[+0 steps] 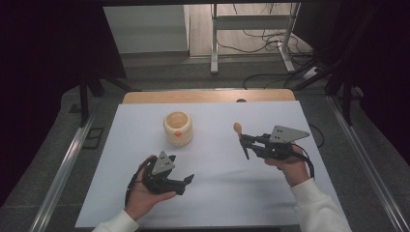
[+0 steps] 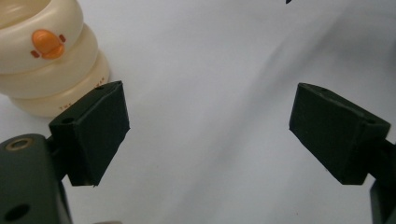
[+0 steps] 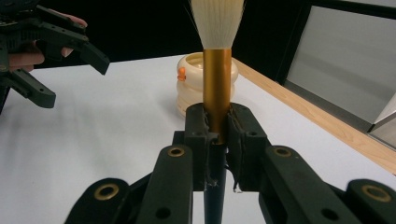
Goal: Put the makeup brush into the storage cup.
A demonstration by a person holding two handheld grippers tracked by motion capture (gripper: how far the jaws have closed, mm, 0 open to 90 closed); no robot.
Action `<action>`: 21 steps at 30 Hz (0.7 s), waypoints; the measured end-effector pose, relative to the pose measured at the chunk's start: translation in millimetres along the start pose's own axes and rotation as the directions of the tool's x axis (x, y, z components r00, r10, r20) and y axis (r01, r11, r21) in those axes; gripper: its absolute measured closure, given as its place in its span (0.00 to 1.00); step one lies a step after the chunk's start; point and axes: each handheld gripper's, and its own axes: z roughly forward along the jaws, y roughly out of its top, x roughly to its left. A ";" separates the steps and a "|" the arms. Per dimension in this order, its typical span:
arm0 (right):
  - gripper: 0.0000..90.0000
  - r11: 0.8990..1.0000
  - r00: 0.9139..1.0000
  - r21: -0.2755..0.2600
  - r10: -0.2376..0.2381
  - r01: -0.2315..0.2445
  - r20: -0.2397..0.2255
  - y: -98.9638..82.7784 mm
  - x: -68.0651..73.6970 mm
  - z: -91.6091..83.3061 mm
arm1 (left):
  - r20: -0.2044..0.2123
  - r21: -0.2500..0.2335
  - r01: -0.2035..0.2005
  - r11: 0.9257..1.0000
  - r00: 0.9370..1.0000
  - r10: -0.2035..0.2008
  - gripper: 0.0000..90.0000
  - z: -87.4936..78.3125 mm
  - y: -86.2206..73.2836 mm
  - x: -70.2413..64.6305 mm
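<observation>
While both hands hover low over the work area, notes run largest to smallest:

Room: dark curtains at the sides, grey floor beyond the far edge, a metal stand (image 1: 251, 29) with loose cables behind it.

Desk: wooden desk (image 1: 208, 96) covered by a white sheet (image 1: 217, 193); the sheet is plain and flat, giving a bare zone between the two hands.

Holder: cream ringed pot (image 1: 178, 128) with an orange duck-bill mark, upright, open mouth up, toward the far left of middle on the sheet; likely placed there as the target for the brush. In the left gripper view it sits just beyond the left jaw (image 2: 46, 56), apart from it.

Left gripper: left gripper (image 1: 186, 181) held near the sheet's near edge, jaws spread wide, nothing between them; probably parked out of the way or ready to steady the pot.

Right gripper: right gripper (image 1: 244, 140) at the right side of the sheet, jaws pressed onto the brush.

Brush: makeup brush (image 3: 217, 70), gold ferrule clamped between the pads, pale bristles up, dark handle hanging below; in the high view it shows tilted (image 1: 240, 137), clear of the sheet, well apart from the pot. The grip at the ferrule likely leaves the handle end free to drop into the pot.

Step judged: carry brush over to pot, not yet there.
</observation>
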 end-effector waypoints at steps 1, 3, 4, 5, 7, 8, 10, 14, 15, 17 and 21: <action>0.88 1.000 1.000 0.002 -0.001 0.001 0.000 0.0 0.0 0.0 | 0.002 -0.001 -0.001 1.000 1.000 0.001 0.14 1.4 1.7 -0.6; 0.88 1.000 1.000 0.001 0.001 -0.001 -0.001 -0.2 0.0 0.3 | 0.007 -0.003 -0.001 1.000 1.000 0.001 0.14 3.2 4.0 -1.2; 0.88 1.000 1.000 0.000 0.001 -0.001 -0.002 -0.2 -0.1 0.3 | 0.011 -0.006 0.001 1.000 1.000 -0.001 0.14 4.4 5.5 -1.6; 0.88 1.000 1.000 -0.003 0.003 -0.003 -0.003 -0.2 -0.2 0.4 | 0.013 -0.007 0.003 1.000 1.000 -0.003 0.14 5.5 6.3 -2.1; 0.88 1.000 1.000 -0.004 0.003 -0.003 -0.001 0.0 -0.3 0.0 | 0.024 -0.003 0.004 1.000 1.000 -0.004 0.14 8.9 8.2 -3.4; 0.88 1.000 1.000 -0.005 0.004 -0.004 0.000 0.1 -0.5 -0.2 | 0.025 0.000 0.003 1.000 1.000 -0.003 0.14 10.0 8.9 -3.9; 0.88 1.000 1.000 -0.005 0.003 -0.003 -0.001 0.1 -0.6 -0.6 | 0.027 0.001 0.001 1.000 1.000 -0.001 0.14 11.1 9.8 -4.4; 0.88 1.000 1.000 -0.011 0.006 -0.006 -0.002 0.2 -1.8 -1.6 | 0.027 -0.012 0.011 1.000 1.000 -0.010 0.14 15.4 16.6 -5.7; 0.88 1.000 1.000 -0.011 0.005 -0.005 -0.001 0.3 -1.8 -1.7 | 0.027 -0.014 0.011 1.000 1.000 -0.011 0.14 16.7 17.9 -5.9; 0.88 1.000 1.000 -0.011 0.008 -0.008 -0.002 0.5 -1.6 -1.8 | 0.027 -0.016 0.011 1.000 1.000 -0.011 0.14 18.0 19.3 -6.4; 0.88 1.000 1.000 -0.012 0.003 -0.003 0.000 0.9 -1.4 -2.0 | 0.036 -0.022 0.006 1.000 0.999 -0.006 0.14 23.9 25.4 -9.7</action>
